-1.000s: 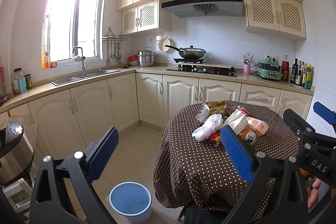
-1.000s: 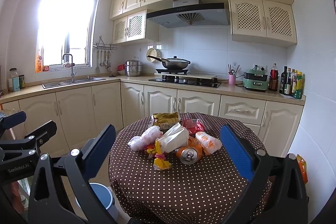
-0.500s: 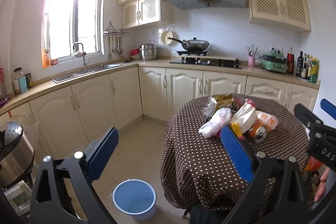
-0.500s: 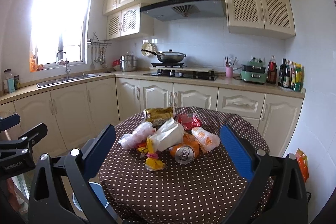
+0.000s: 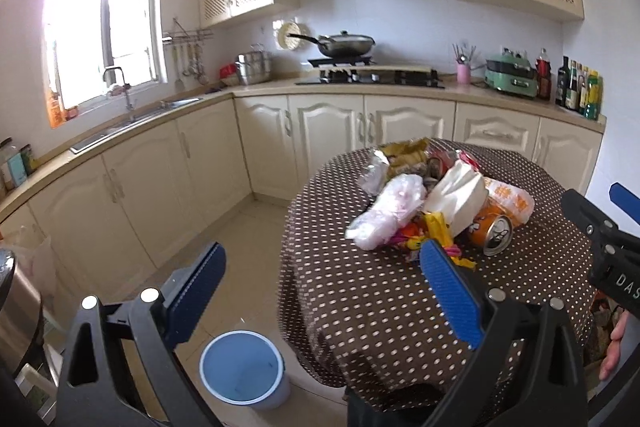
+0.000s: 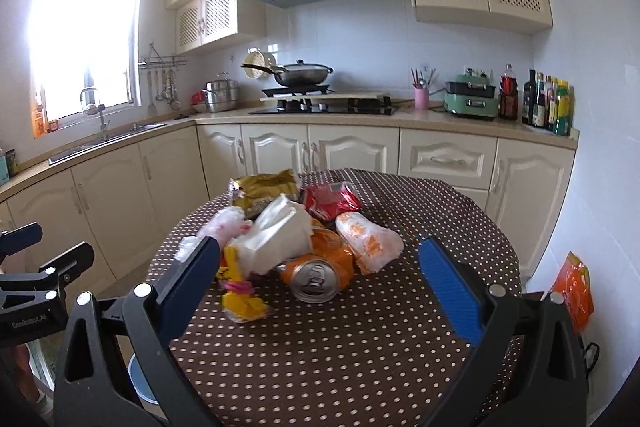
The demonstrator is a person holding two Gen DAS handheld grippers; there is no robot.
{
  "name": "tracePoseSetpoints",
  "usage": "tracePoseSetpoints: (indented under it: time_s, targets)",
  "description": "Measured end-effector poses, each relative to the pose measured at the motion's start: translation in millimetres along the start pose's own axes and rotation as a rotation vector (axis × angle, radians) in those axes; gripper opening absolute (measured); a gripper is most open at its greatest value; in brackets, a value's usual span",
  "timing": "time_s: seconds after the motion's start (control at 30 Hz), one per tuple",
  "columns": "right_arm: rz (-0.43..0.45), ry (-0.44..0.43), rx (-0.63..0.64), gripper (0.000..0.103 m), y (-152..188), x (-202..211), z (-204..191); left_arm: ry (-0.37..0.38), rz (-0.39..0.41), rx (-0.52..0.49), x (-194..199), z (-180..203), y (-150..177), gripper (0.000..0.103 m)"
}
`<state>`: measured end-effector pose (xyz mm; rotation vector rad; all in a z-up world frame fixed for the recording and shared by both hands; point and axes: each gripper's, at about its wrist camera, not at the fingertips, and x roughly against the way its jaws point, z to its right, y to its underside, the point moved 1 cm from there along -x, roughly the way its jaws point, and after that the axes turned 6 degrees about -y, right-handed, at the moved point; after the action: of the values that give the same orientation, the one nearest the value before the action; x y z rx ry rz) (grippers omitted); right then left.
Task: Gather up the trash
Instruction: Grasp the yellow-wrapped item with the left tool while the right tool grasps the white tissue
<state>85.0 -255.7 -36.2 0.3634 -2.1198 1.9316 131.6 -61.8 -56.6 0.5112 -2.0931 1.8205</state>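
A pile of trash sits on a round table with a brown dotted cloth [image 6: 360, 347]: an orange can [image 6: 316, 279], a white tissue pack [image 6: 280, 239], a pink-white plastic bag [image 5: 384, 215], yellow wrappers [image 6: 242, 301], a gold snack bag [image 6: 264, 191], a red packet [image 6: 330, 199] and an orange-white bag [image 6: 368, 243]. My right gripper [image 6: 320, 271] is open and empty, just short of the can. My left gripper [image 5: 320, 287] is open and empty, above the table's left edge. A blue bin [image 5: 242, 367] stands on the floor below it.
Cream kitchen cabinets [image 5: 160, 179] and a counter with sink [image 5: 132, 115], stove and wok [image 5: 344, 45] line the far walls. Bottles [image 6: 548, 103] stand at the right end. An orange bag [image 6: 572, 291] lies by the right wall. A steel pot [image 5: 16, 307] is at far left.
Both grippers have moved forward and down toward the table. The trash pile now looks larger and closer. Both stay open.
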Motion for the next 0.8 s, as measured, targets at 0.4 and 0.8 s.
tracePoseSetpoints:
  time_s: [0.4, 0.8]
  targets:
    - [-0.107, 0.071, -0.049, 0.096, 15.1, -48.0, 51.5, 0.182, -0.149, -0.042, -74.0, 67.3, 0.7, 0.096]
    - [-0.180, 0.092, -0.090, 0.096, 28.8, -76.3, 85.9, 0.271, -0.262, -0.098, -131.9, 130.0, 9.1, 0.054]
